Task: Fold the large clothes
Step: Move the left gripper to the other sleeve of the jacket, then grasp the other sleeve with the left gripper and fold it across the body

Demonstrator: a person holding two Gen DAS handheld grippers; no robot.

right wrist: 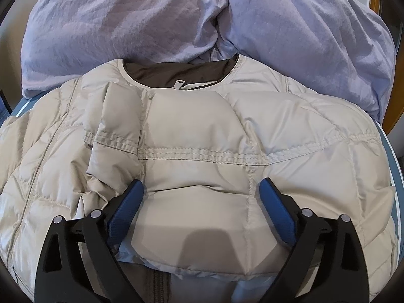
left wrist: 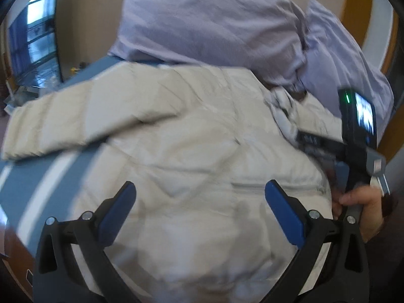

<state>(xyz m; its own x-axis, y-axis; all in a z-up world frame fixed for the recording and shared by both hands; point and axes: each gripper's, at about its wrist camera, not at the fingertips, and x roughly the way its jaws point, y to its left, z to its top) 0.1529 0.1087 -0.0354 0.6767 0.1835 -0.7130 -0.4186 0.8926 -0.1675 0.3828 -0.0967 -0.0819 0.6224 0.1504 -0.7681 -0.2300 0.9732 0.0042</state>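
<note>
A beige quilted puffer jacket [right wrist: 202, 136] lies on a blue bed, collar and brown lining [right wrist: 176, 73] toward the far side. Its right sleeve is folded across the chest. My right gripper [right wrist: 200, 197] is open, low over the folded sleeve, empty. In the blurred left wrist view the jacket [left wrist: 176, 139] fills the middle, one sleeve [left wrist: 75, 116] stretched out to the left. My left gripper [left wrist: 200, 202] is open and empty above the jacket body. The right gripper [left wrist: 353, 146], held in a hand, shows at the right edge of that view.
A crumpled lilac duvet and pillows [right wrist: 151, 20] are piled behind the collar, also seen in the left wrist view [left wrist: 214, 22]. The blue sheet with white stripes [left wrist: 32, 176] shows at the left. A window [left wrist: 38, 32] is far left, wooden trim [left wrist: 353, 5] far right.
</note>
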